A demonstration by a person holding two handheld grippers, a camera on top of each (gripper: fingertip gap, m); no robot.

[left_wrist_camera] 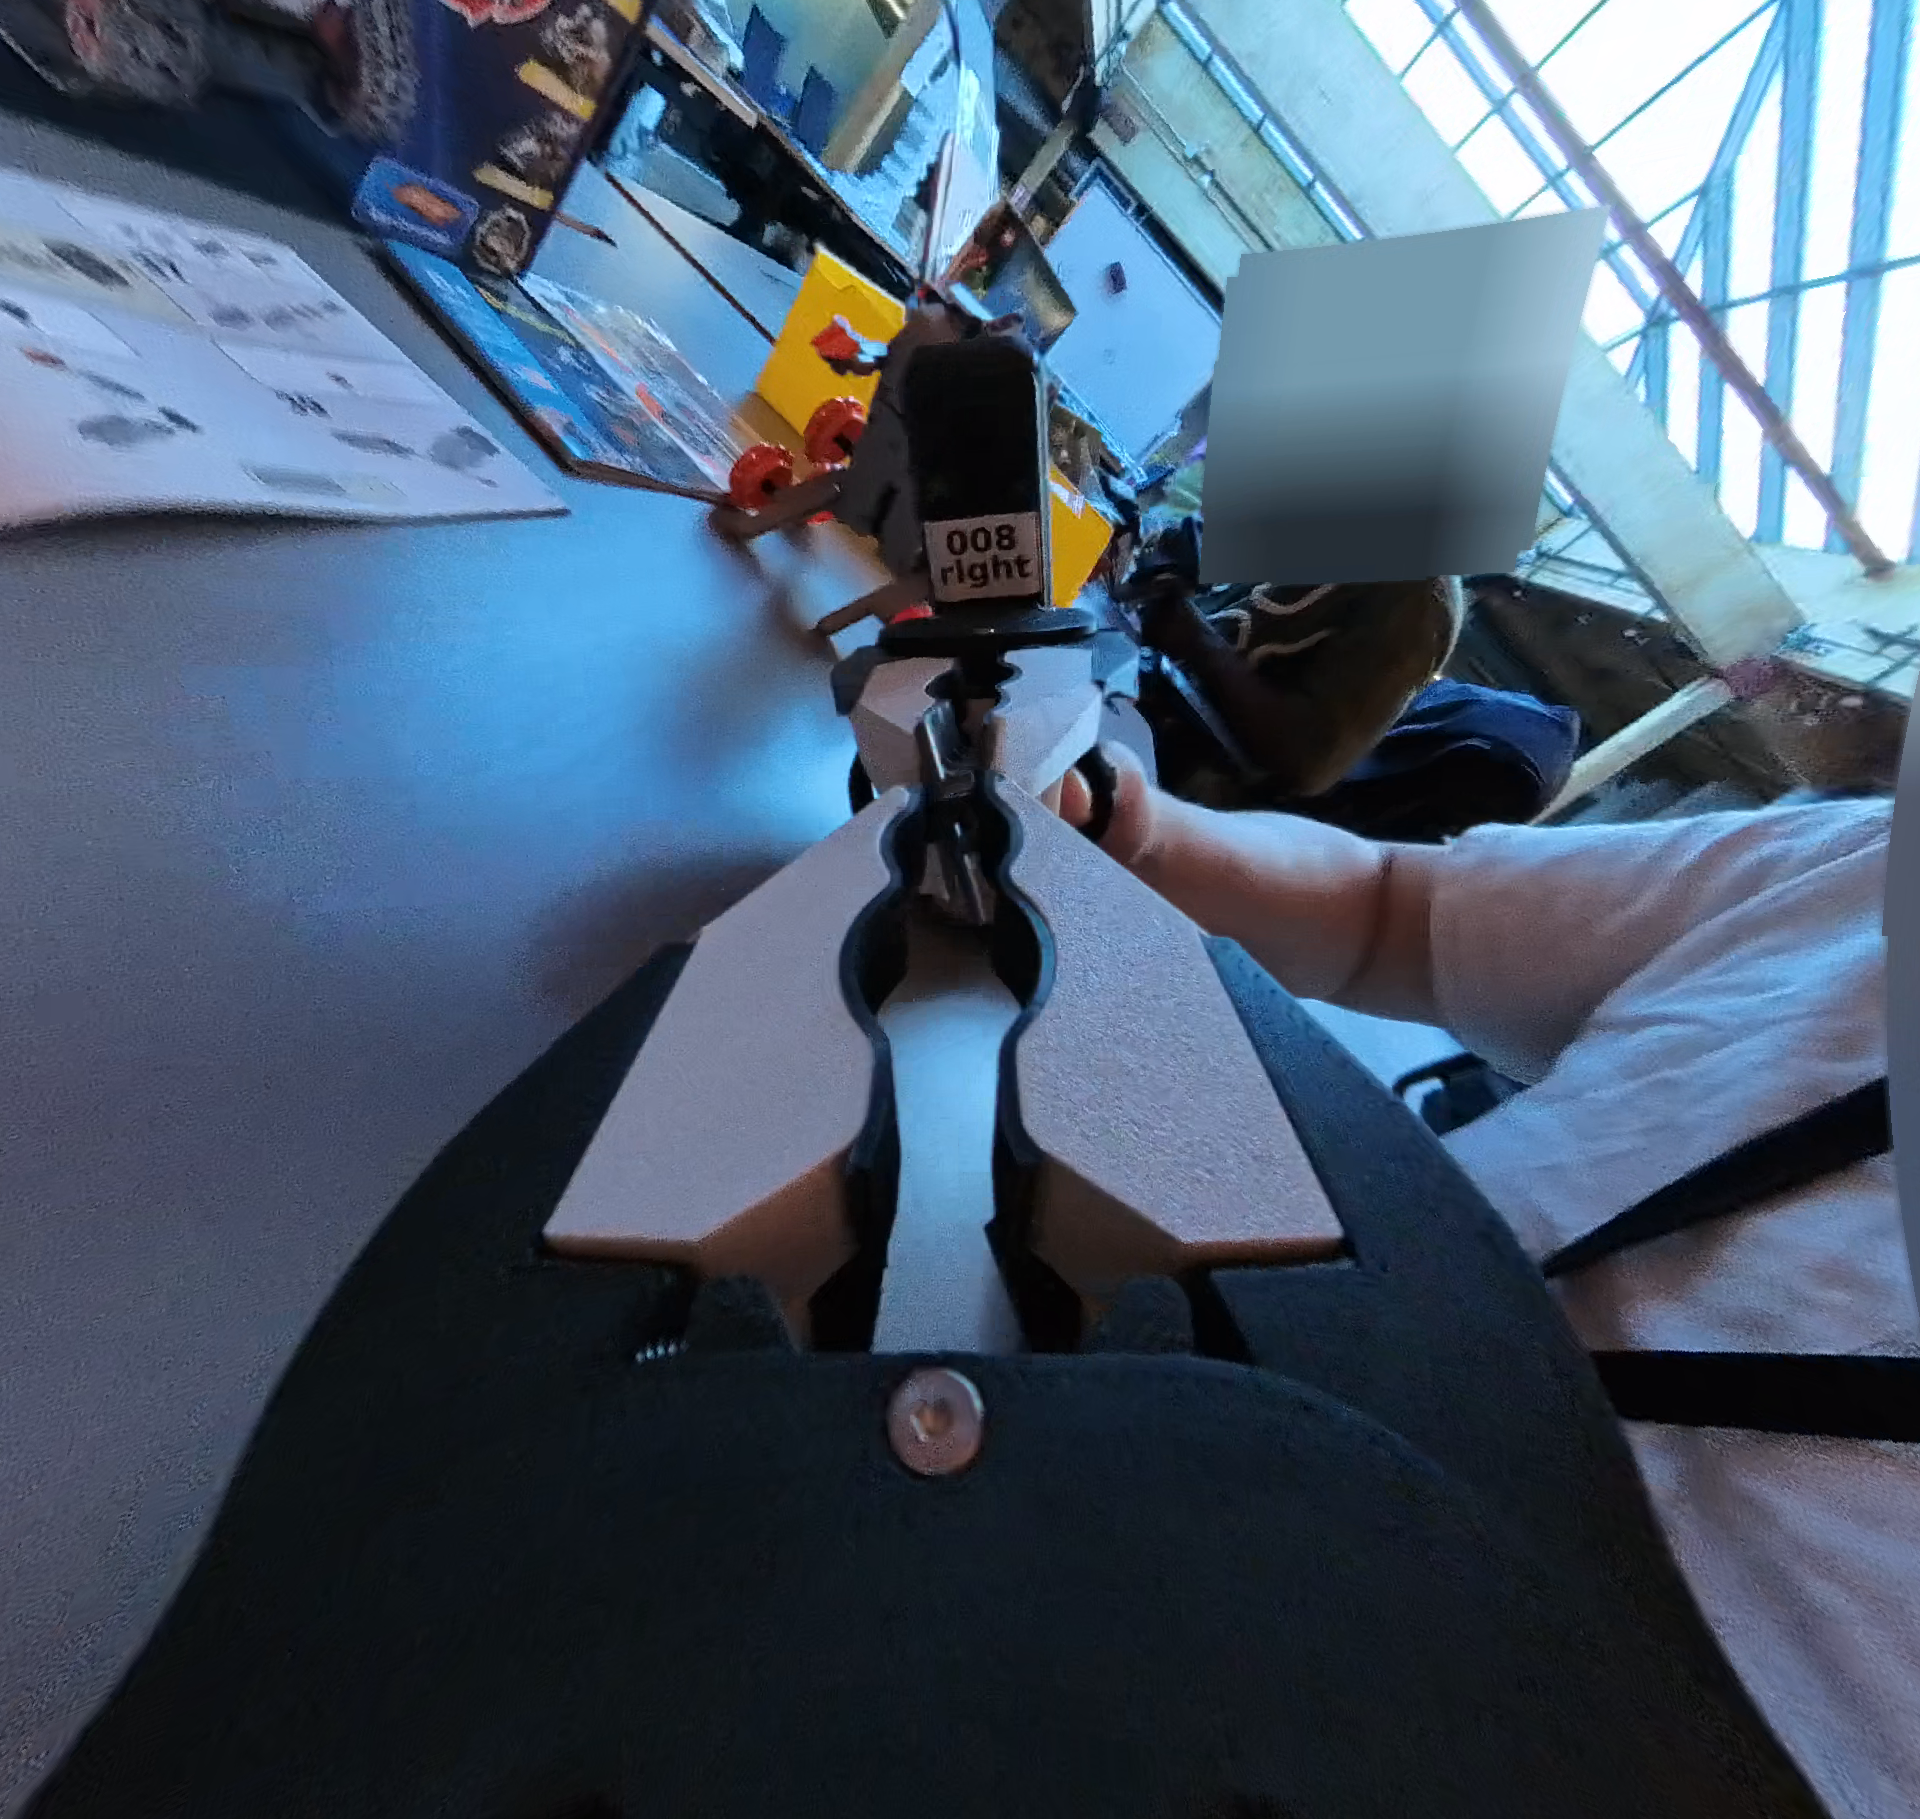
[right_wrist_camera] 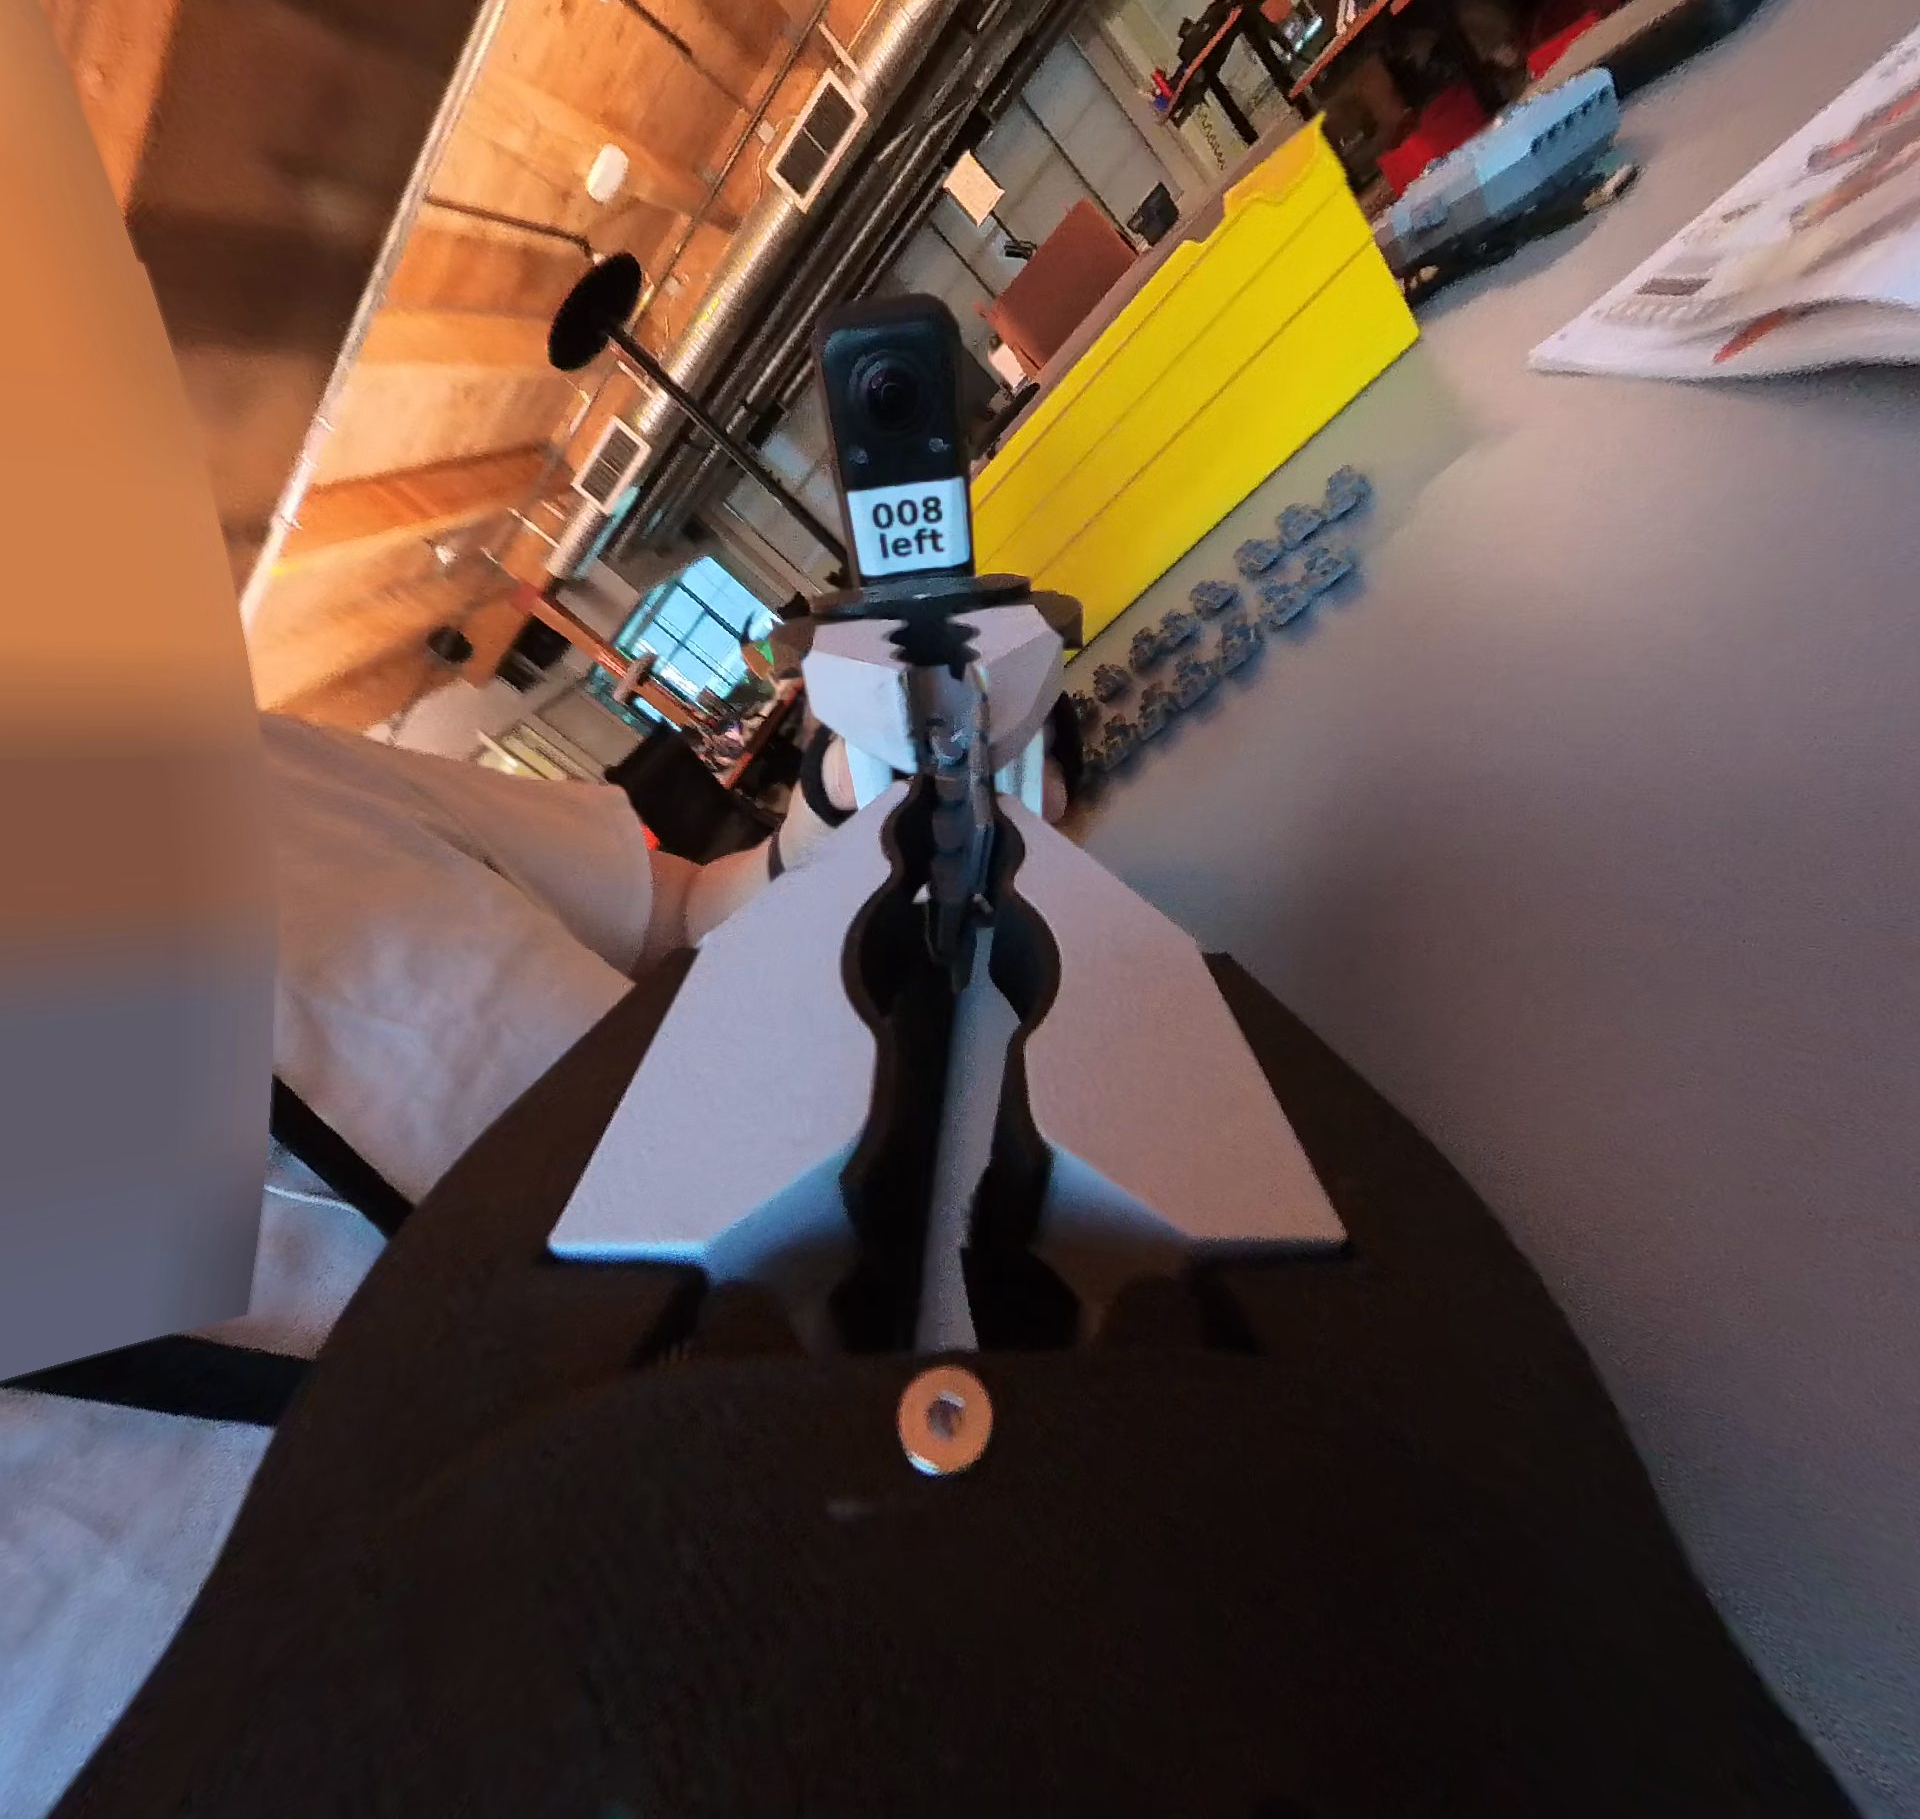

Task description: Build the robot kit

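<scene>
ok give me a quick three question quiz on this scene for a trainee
1. True or false: the left tongs and right tongs meet tip to tip, both shut on the small grey piece.
2. The bin behind the rows of small grey parts is: A red, B yellow, C green.
3. Fill in: the open instruction booklet lies on the ____.
Key: 1 true; 2 B; 3 table.

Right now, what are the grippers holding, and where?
Both grip one small dark grey piece: left gripper on one end, right gripper on the opposite end.
</scene>
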